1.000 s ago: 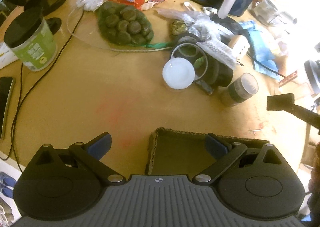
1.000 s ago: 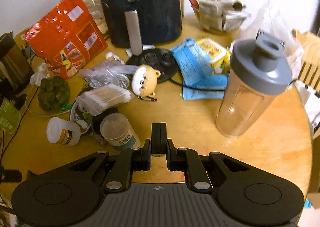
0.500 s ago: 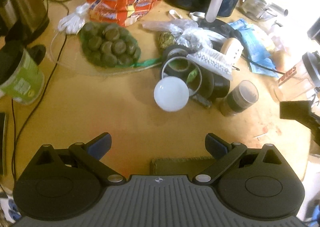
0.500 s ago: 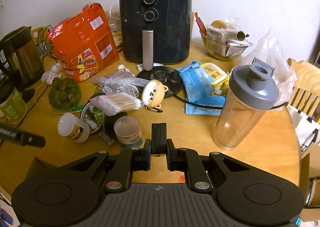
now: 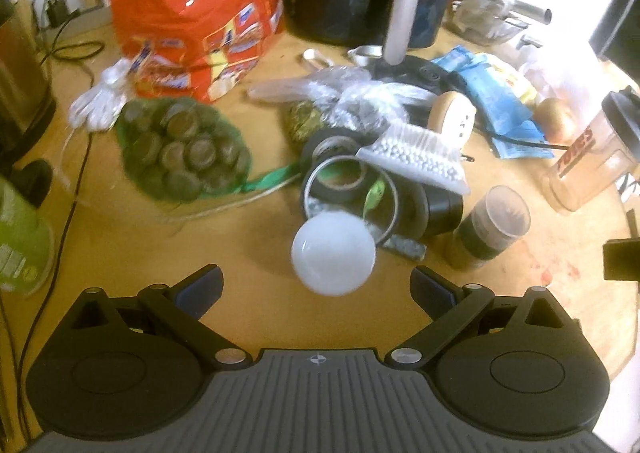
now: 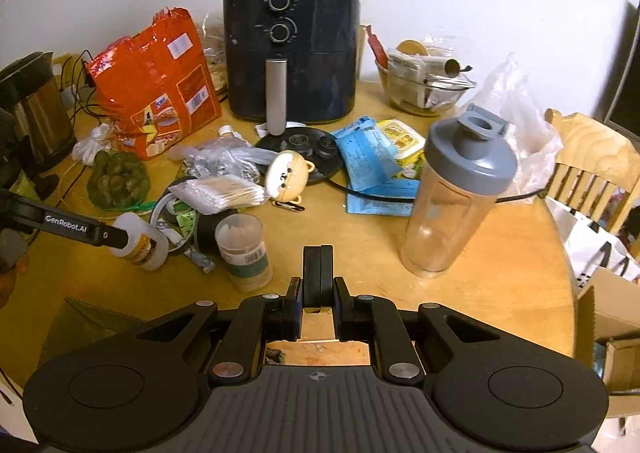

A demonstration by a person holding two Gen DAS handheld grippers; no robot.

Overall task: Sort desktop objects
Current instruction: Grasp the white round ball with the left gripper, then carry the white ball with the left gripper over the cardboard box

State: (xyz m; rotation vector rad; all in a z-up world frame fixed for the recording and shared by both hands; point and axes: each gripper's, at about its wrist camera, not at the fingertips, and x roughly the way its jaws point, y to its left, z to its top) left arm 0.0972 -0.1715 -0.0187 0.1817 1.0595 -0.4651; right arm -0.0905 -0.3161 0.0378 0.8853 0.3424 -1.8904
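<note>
Sorting is judged to be at an early stage: most objects are lying loose in a cluster at the table (image 6: 500, 285) centre, and none is being carried. The white bottle (image 5: 333, 253) is lying on its side at 12 o'clock from the left gripper (image 5: 316, 287), base toward the camera, touching the tape rolls (image 5: 352, 181) behind it. The cotton swabs (image 6: 220, 191) are resting across those rolls; the jar (image 6: 244, 251) is standing at 3 o'clock of the bottle. The shaker (image 6: 460, 193) is standing apart at the right, and a cardboard box (image 6: 84, 325) is showing at the near left edge in the right wrist view. The left gripper is spread wide and holding nothing, its fingers bracketing the bottle's line but not touching it; in the right wrist view one finger is reaching level with the bottle. The right gripper (image 6: 318, 277) is fully closed with nothing between its fingers, hovering above bare table at 6 o'clock of the cluster. Remaining work, by judgement: nearly every loose item.
</note>
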